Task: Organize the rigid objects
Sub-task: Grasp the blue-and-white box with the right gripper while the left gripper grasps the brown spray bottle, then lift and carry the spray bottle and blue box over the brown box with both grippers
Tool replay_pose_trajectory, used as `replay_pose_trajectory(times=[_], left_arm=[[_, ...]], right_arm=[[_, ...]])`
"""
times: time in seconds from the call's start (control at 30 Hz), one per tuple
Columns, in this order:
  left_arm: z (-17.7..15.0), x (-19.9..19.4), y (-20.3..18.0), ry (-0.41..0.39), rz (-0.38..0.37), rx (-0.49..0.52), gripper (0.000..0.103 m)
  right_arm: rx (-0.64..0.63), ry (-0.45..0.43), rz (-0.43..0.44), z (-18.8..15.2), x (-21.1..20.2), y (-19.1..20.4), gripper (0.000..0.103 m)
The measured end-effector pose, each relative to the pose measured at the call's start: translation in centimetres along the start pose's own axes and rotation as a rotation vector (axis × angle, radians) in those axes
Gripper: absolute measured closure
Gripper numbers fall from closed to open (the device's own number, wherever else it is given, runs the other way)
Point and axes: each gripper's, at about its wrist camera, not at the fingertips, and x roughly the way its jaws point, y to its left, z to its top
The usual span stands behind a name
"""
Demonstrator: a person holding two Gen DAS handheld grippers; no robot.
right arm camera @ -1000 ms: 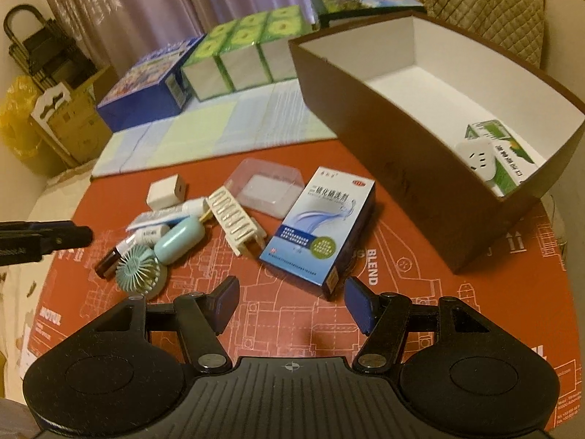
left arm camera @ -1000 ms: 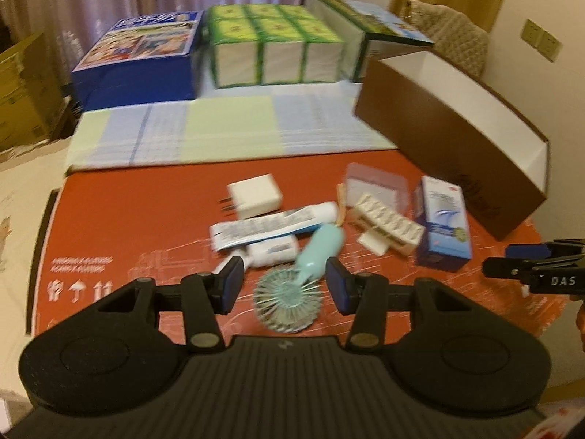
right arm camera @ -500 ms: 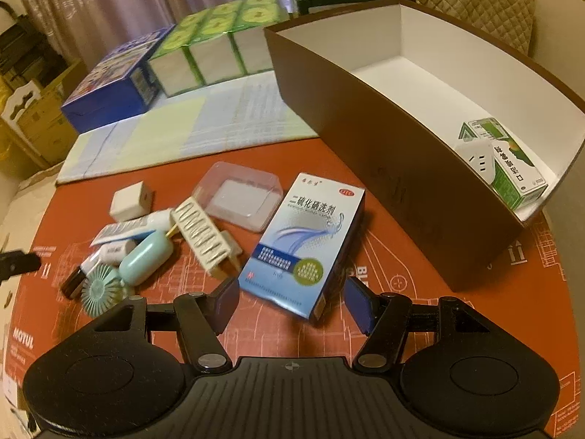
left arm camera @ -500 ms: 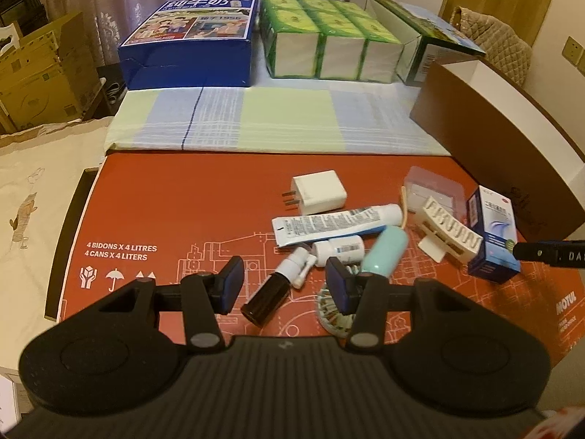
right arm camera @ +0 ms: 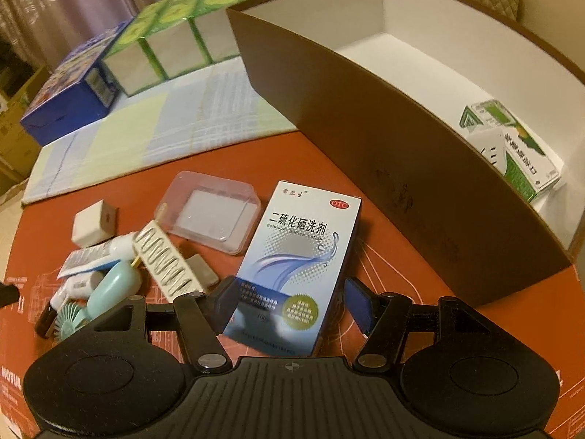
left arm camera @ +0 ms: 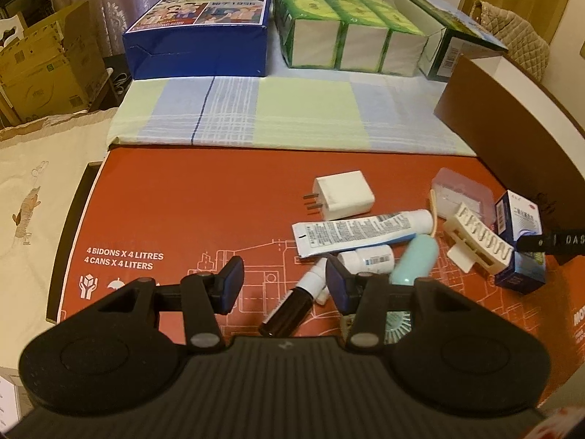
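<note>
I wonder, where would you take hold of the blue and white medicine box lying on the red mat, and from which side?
Grip the medicine box across its two long side edges at the near end, coming in low from the near side. It lies flat, lengthwise toward the right tongs, whose open jaws already straddle that end; the width fits between them, and the brown box crowds its right side.
</note>
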Motion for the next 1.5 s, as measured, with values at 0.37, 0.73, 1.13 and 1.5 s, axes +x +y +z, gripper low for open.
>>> replay_pose_trajectory(times=[0.37, 0.73, 1.13, 1.5], left_arm=[[0.0, 1.4, 0.2, 0.028, 0.001, 0.019, 0.059], [-1.4, 2.8, -1.0, 0.054, -0.073, 0.160, 0.059], [-2.9, 5.1, -2.0, 0.102, -0.068, 0.291, 0.073], [-3.8, 5.0, -2.0, 0.106, -0.054, 0.224, 0.082]], right_arm=[[0.006, 0.014, -0.028, 1.1, 1.8, 1.0, 0.038], [-0.109, 0.030, -0.013, -0.9, 1.0, 0.0, 0.040], [-0.121, 0.048, 0.008, -3.2, -0.5, -1.0, 0.040], [-0.143, 0.053, 0.005, -3.8, -0.7, -0.7, 0.040]])
